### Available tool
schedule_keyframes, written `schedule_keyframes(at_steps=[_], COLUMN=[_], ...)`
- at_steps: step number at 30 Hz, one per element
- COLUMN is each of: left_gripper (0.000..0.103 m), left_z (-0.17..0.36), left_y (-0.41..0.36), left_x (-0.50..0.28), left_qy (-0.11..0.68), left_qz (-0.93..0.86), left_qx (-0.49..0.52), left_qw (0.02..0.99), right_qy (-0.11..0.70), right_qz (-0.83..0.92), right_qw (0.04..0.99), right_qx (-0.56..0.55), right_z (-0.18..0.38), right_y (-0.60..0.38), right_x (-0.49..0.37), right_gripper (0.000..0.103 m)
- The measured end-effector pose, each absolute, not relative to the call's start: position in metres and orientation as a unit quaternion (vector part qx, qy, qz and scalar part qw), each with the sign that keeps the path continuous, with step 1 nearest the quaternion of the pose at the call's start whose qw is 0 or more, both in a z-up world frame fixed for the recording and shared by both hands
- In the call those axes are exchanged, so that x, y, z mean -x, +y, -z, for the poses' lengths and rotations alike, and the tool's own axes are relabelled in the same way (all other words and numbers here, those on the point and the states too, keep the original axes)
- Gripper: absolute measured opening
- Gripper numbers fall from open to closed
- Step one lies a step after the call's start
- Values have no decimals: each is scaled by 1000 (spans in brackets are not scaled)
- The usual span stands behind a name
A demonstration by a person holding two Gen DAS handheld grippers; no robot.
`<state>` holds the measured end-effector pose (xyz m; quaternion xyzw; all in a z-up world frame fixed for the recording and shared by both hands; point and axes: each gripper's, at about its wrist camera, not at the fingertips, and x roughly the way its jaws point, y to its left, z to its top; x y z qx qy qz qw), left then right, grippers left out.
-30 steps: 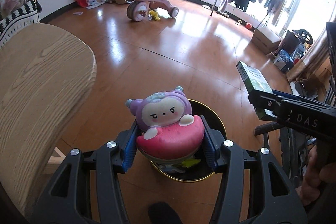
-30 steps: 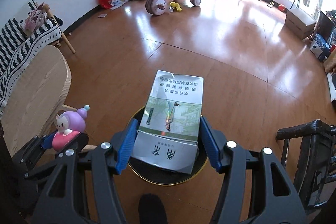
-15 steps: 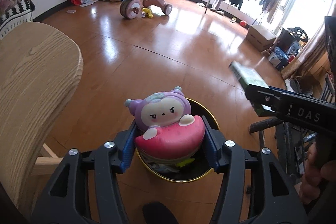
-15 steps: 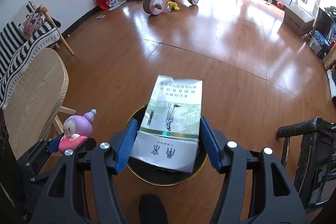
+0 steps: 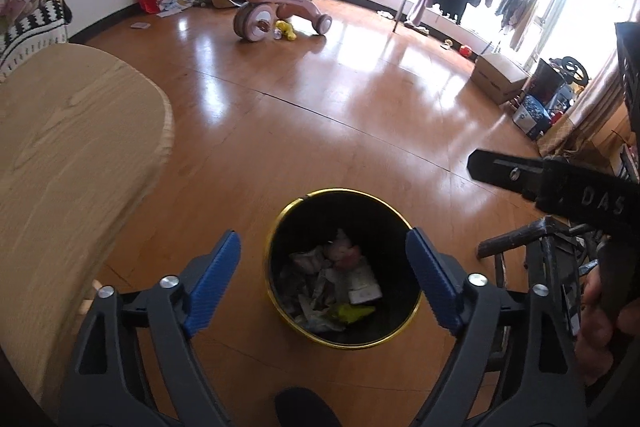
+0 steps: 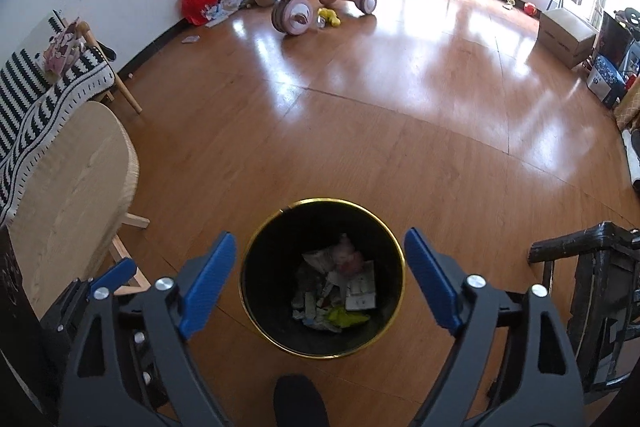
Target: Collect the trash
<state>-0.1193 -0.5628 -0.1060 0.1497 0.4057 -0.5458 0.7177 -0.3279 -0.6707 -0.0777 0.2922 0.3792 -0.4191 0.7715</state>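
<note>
While both tools hang over the bin (image 5: 345, 273), their jaws are opening wide with nothing between the blue pads, so the step in hand reads as the drop. The left tool (image 5: 323, 277) frames the bin from above, and the right tool (image 6: 320, 277) does the same in its own view; in the left view it also shows as a black bar at far right (image 5: 552, 183). Neither grasps anything.

Trash (image 6: 340, 287) lies at the bottom of the bin: crumpled paper, a white card, a yellow-green scrap and something pink. It sits well inside the gold rim (image 6: 280, 213), with nothing caught on the edge.

To do this step well, I judge that each tool should stay centred above the bin mouth until the jaws are fully spread, so nothing can snag a pad and fall onto the floor (image 5: 320, 107). Then lift straight up rather than sideways, since the two tools are close and could knock each other. The counter (image 5: 72, 167) stands at near left and a dark chair (image 6: 592, 291) at near right, so the exit path is narrow. No more trash shows nearby.
</note>
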Motion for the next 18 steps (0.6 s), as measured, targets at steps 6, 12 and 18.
schedule_keyframes(at_steps=[6, 12, 18], left_gripper=[95, 96, 96], left_z=[80, 48, 24], left_y=[-518, -434, -333], left_x=[80, 14, -36], left_qy=[385, 373, 359], left_qz=[496, 410, 319], left_qx=[-141, -119, -115], left_qw=[766, 824, 870], right_qy=[353, 345, 351], right_qz=[394, 334, 262], right_qw=[804, 845, 876], right_qx=[-270, -237, -202], right_z=[50, 29, 16], right_y=[-641, -590, -522], right_x=[284, 218, 142], right_gripper=[92, 94, 94])
